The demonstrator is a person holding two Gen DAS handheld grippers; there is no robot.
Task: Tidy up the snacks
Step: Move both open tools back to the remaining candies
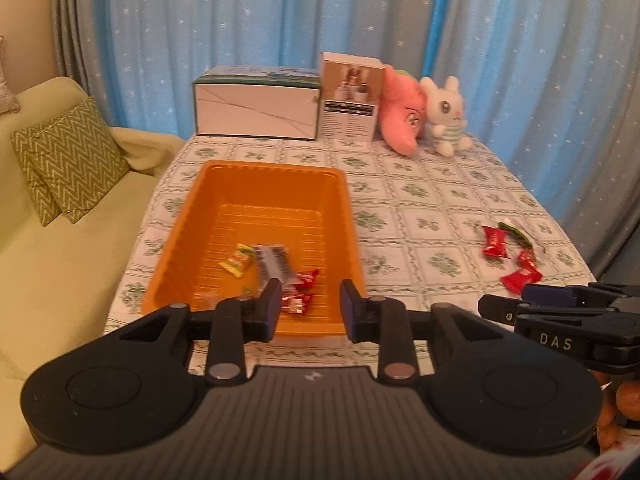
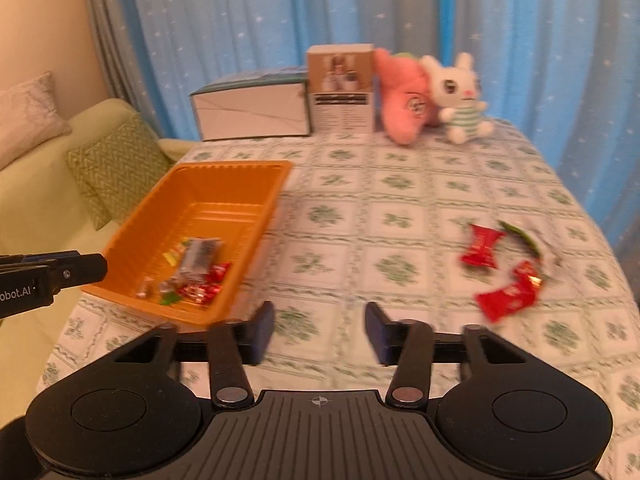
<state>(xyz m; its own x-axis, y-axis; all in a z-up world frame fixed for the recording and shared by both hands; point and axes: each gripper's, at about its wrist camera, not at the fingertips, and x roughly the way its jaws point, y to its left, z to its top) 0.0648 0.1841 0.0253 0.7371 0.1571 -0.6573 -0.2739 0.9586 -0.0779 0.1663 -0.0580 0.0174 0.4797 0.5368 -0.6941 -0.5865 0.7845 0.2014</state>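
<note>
Far left, a pale green sofa [image 1: 60, 240] is carrying a green chevron cushion [image 1: 68, 156].

I am holding my left gripper [image 1: 308, 308] over the near end of the orange plastic basket [image 1: 276, 184], which is sitting on the left part of the surface [image 2: 360, 208], a cloth of green floral squares. My left jaws are standing apart with nothing between them. Inside the basket, at its near end, snacks are lying loose: a yellow wrapped candy [image 1: 237, 259], a grey-and-clear packet [image 1: 274, 262] and red wrapped candies [image 1: 298, 292], the pieces touching or just beside one another.

I am holding my right gripper [image 2: 320, 330] over bare cloth just right of the basket's near corner. My right jaws are standing wide apart and empty.

Along the far edge of the surface, a long white box with a teal top [image 1: 256, 106] is lying beside an upright brown-and-white carton [image 1: 350, 96]; a pink plush [image 1: 402, 114] is leaning against that carton, and a white rabbit plush in a striped top [image 1: 446, 116] is sitting against the pink one.

Right of centre, well apart from the basket, more snacks are waiting on the cloth: three red wrapped candies [image 2: 482, 246] and a thin green packet [image 2: 522, 236], near one another.

Blue star-print curtains [image 1: 280, 20] are hanging behind.
</note>
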